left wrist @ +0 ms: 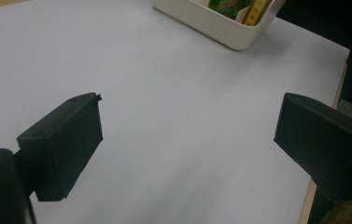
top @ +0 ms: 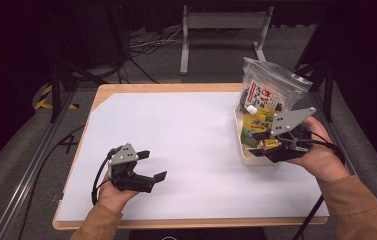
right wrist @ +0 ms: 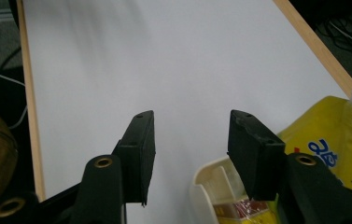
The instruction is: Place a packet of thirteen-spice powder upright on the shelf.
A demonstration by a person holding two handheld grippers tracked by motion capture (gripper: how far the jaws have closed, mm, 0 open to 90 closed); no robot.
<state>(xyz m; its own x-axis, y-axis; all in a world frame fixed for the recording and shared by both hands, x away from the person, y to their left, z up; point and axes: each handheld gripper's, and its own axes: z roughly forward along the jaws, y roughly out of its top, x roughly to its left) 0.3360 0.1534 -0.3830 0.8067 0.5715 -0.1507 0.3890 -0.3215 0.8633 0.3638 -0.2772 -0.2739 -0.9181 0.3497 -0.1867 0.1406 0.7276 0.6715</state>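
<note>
A cream bin (top: pixel 250 159) stands at the table's right edge, holding a clear zip bag with a printed label (top: pixel 268 89), a yellow pouch (top: pixel 255 123) with a white cap, and small packs. My right gripper (top: pixel 255 144) hovers over the bin's near end, open, with nothing between its jaws. In the right gripper view its jaws (right wrist: pixel 192 133) stand apart above the bin's corner (right wrist: pixel 206 179), beside the yellow pouch (right wrist: pixel 325 140). My left gripper (top: pixel 154 165) is low over the white sheet at front left, wide open and empty (left wrist: pixel 187 116), pointing towards the bin (left wrist: pixel 220 25).
A white sheet (top: pixel 186 140) covers most of the wooden table (top: pixel 176 88). Cables and a metal stand's legs (top: pixel 223 22) lie on the floor beyond the far edge. Dark frame rails run along both sides.
</note>
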